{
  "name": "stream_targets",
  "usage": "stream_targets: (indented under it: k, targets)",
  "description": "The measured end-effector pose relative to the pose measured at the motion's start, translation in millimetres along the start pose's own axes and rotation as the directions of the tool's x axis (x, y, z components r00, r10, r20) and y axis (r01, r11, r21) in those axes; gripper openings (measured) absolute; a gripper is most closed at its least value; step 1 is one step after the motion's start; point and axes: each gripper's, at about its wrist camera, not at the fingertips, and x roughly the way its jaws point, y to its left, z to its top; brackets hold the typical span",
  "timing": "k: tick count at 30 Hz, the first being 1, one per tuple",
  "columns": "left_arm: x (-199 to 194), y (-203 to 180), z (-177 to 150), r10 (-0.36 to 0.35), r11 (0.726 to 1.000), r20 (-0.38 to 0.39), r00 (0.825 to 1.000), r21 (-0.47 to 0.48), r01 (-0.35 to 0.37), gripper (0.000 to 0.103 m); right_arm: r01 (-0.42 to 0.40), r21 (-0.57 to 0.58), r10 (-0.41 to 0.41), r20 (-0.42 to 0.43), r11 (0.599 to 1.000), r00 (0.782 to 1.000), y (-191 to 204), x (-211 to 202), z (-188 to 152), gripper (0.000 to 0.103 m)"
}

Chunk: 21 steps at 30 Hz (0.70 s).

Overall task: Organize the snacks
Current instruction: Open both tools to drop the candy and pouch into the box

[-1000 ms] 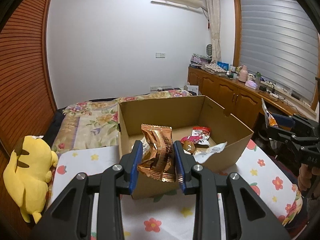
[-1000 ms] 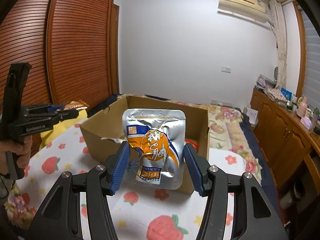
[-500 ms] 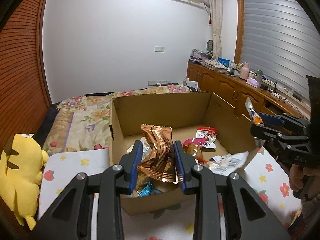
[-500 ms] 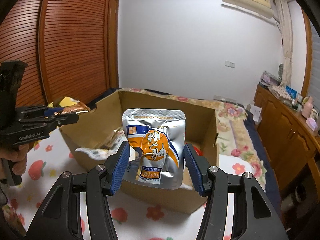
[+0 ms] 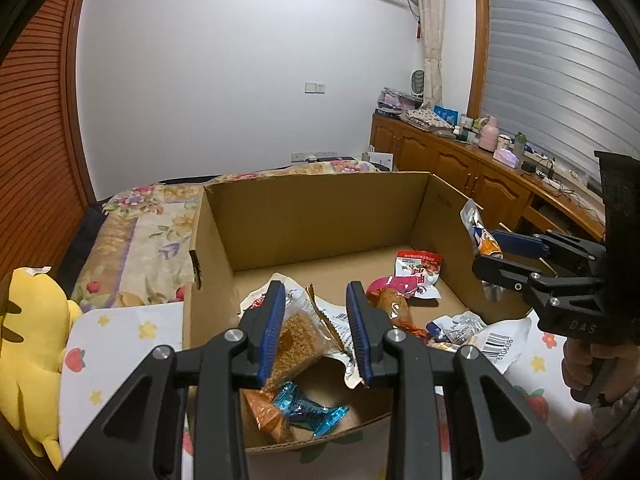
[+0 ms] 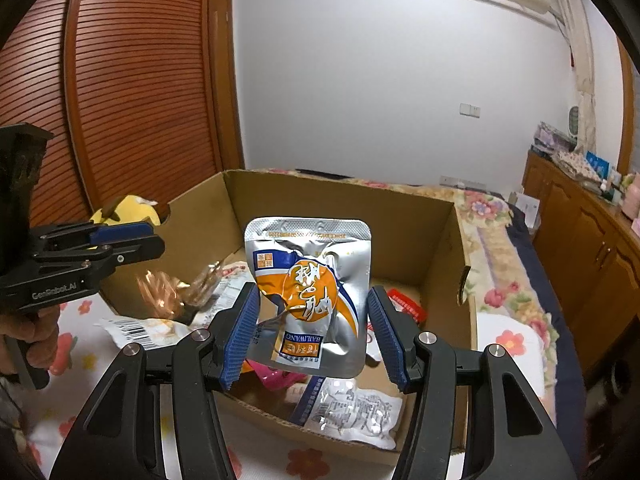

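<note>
My left tool [image 5: 316, 330] open, empty over box [image 5: 320, 208]; right tool [image 6: 312, 336] grips silver pouch [image 6: 310, 292], not yet dropped. Approx. ten snacks already boxed.

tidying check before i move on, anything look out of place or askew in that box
One white barcode wrapper is draped over the cardboard box rim, hanging half outside. The other snacks lie loose inside. The silver pouch sits between the right gripper fingers, not yet in the box.
</note>
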Motion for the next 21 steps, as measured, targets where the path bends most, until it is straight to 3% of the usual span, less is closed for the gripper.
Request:
stream_targets:
  k: [16,21]
  targets:
    - [-4.8,-3.8,-1.9,0.033,0.999,-0.008,0.999,0.017,-0.033,0.031,-0.006,0.005,0.007,-0.05,1.0,0.999,2.4,13.0,-2.4,0.058]
    - [-18.5,-8.4,-2.6,0.051,0.998,-0.004,0.999,0.028,-0.051,0.032,0.026,-0.001,-0.026,-0.042,1.0,0.999,5.0,8.5,-4.1,0.067]
